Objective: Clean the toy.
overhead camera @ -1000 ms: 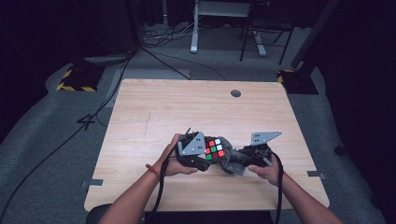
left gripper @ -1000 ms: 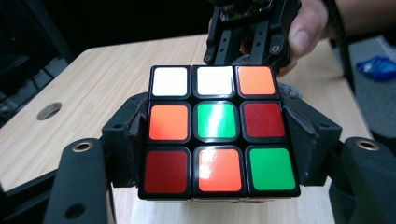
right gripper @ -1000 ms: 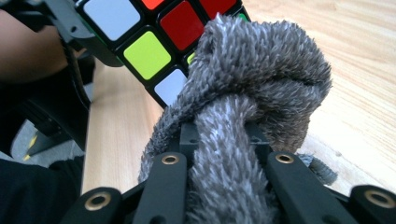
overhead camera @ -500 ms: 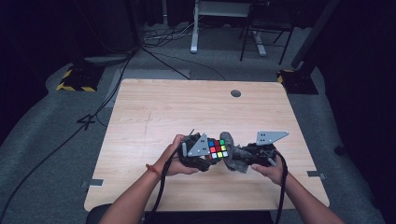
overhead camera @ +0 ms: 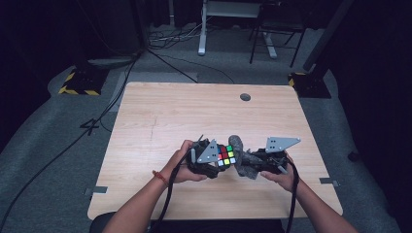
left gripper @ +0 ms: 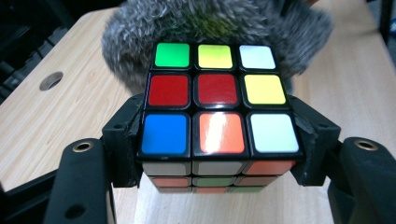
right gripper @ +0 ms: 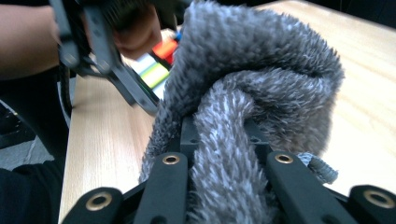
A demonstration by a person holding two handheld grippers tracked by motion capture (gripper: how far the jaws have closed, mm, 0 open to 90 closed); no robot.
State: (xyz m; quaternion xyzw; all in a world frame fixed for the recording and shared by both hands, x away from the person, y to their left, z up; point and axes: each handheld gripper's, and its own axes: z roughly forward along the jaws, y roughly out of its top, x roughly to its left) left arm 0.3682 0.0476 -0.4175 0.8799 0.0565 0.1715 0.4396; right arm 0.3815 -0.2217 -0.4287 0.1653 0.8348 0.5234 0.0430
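Note:
A scrambled puzzle cube [overhead camera: 225, 155] is held just above the wooden table [overhead camera: 194, 111] near its front edge. My left gripper [overhead camera: 210, 159] is shut on it. In the left gripper view the black fingers [left gripper: 123, 140] press the cube [left gripper: 217, 100] from both sides, and the jaws have just closed a little tighter. My right gripper [overhead camera: 255, 164] is shut on a fluffy grey cloth [overhead camera: 238, 145], which lies against the cube's right and far side. In the right gripper view the cloth [right gripper: 261, 79] bulges out between the jaws, with the cube [right gripper: 156, 60] partly hidden behind it.
A round cable hole [overhead camera: 245, 97] sits near the table's far edge. Black cables trail from both grippers toward the person. Dark floor with cables and a desk frame [overhead camera: 233, 29] lies beyond the table.
The right gripper has shifted slightly right, and the grey cloth has come up against the cube. The left hand has stayed where it was.

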